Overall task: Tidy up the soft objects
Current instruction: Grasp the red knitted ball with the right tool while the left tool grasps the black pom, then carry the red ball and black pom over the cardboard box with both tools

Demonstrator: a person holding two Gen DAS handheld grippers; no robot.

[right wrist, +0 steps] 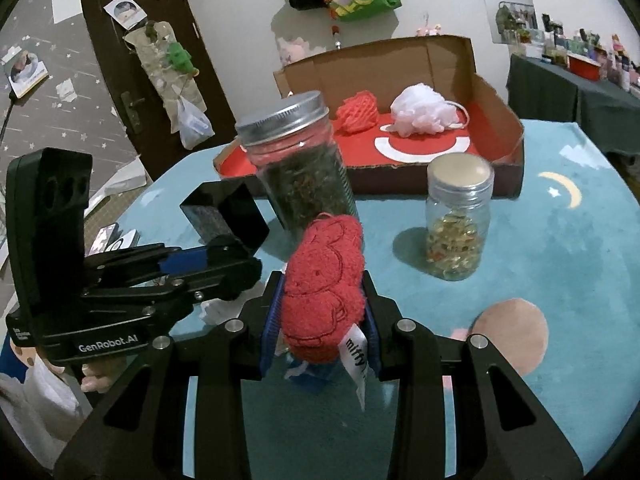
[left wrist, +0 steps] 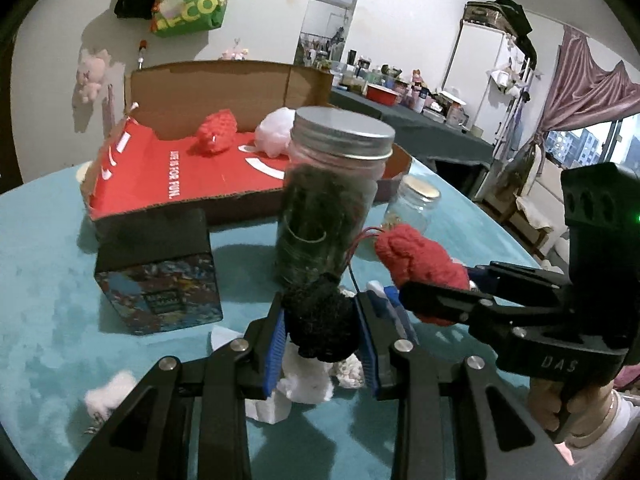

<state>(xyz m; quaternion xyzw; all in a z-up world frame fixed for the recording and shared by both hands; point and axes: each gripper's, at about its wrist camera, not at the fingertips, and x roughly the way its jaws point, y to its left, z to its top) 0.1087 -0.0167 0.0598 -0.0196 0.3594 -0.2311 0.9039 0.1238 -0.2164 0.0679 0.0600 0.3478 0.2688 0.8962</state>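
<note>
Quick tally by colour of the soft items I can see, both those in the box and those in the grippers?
Red: 2, the netted ball in the box and the plush in the right gripper.
White: 1, the mesh puff in the box.
Black: 1, the pompom in the left gripper.
Total: 4.

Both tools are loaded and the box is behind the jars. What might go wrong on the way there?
The tall jar stands directly between the red plush and the box; a straight push could topple it. The small jar sits just right of that path. The left tool pinches the black pompom close beside the right tool, so they might collide.
</note>
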